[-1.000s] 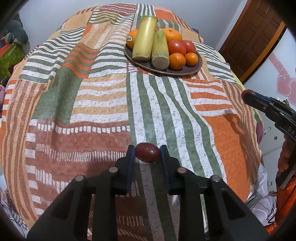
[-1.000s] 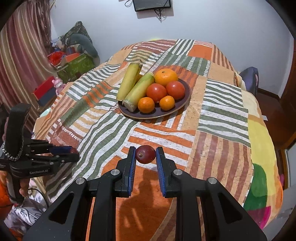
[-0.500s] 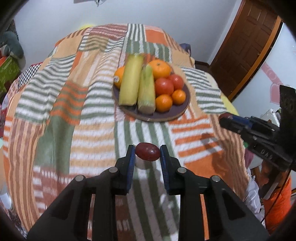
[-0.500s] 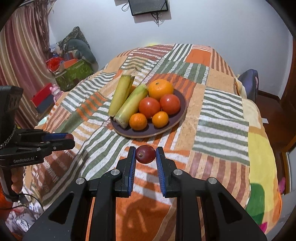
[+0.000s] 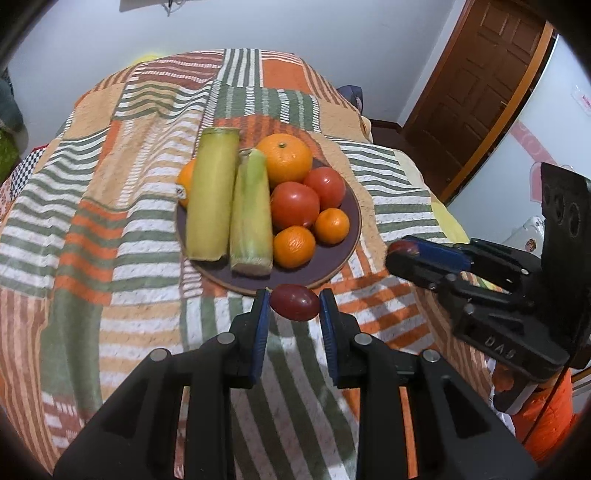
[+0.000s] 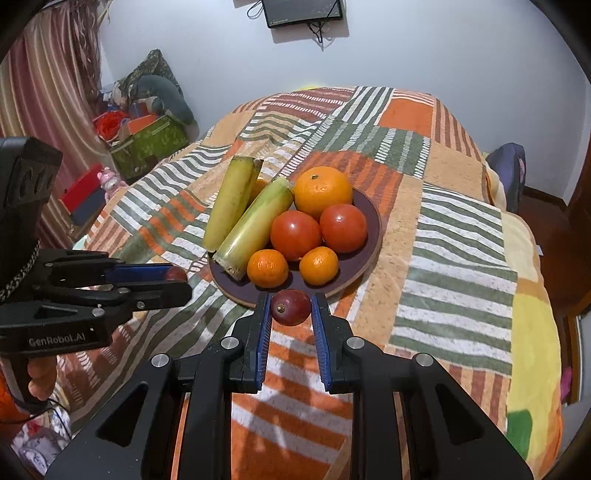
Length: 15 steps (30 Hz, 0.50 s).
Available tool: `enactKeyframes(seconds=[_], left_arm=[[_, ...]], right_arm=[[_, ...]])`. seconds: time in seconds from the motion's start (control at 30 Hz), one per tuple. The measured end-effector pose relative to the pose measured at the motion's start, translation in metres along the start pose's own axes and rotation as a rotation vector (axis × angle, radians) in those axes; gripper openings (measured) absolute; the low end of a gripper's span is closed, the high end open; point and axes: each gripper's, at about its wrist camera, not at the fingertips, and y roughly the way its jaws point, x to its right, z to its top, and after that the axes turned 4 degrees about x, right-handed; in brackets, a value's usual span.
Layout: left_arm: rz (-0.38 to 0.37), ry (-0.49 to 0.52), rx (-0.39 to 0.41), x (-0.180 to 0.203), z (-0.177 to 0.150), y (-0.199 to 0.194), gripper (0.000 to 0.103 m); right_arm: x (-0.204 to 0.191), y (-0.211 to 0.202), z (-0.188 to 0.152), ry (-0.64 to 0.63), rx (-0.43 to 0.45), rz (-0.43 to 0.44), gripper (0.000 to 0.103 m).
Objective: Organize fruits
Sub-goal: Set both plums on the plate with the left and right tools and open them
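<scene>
My left gripper (image 5: pixel 294 303) is shut on a small dark red fruit (image 5: pixel 294 302), held just short of the near rim of a dark round plate (image 5: pixel 352 229). My right gripper (image 6: pixel 290 307) is shut on another small dark red fruit (image 6: pixel 290 307), also at the near rim of the plate (image 6: pixel 373 236). The plate holds two corn cobs (image 5: pixel 251 218), two tomatoes (image 5: pixel 295 205), a large orange (image 5: pixel 284 158) and small mandarins (image 5: pixel 294 246). The right gripper shows at right in the left wrist view (image 5: pixel 402 251); the left gripper shows at left in the right wrist view (image 6: pixel 173 277).
The plate sits on a bed covered with a striped patchwork quilt (image 5: pixel 110 229). A wooden door (image 5: pixel 476 92) stands at the back right. Boxes and soft toys (image 6: pixel 147 122) are piled by a curtain on the far left. A wall screen (image 6: pixel 303 11) hangs behind the bed.
Both grippers have moved forward toward the plate, each still holding its dark red fruit. The plate now lies just beyond both sets of fingertips, and the two grippers are closer together.
</scene>
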Motion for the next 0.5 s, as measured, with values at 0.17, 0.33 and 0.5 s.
enactKeyframes(seconds=[0.17, 0.33, 0.5], left_arm=[[-0.007, 0.003, -0.015, -0.001, 0.006, 0.018, 0.027], [-0.013, -0.002, -0.032, -0.003, 0.009, 0.033, 0.027], [-0.011, -0.005, -0.037, -0.005, 0.009, 0.041, 0.027]], right_arm=[[0.001, 0.014, 0.003, -0.006, -0.011, 0.014, 0.020], [0.001, 0.031, 0.003, -0.006, -0.037, 0.028, 0.020], [0.002, 0.041, 0.001, -0.004, -0.052, 0.036, 0.020]])
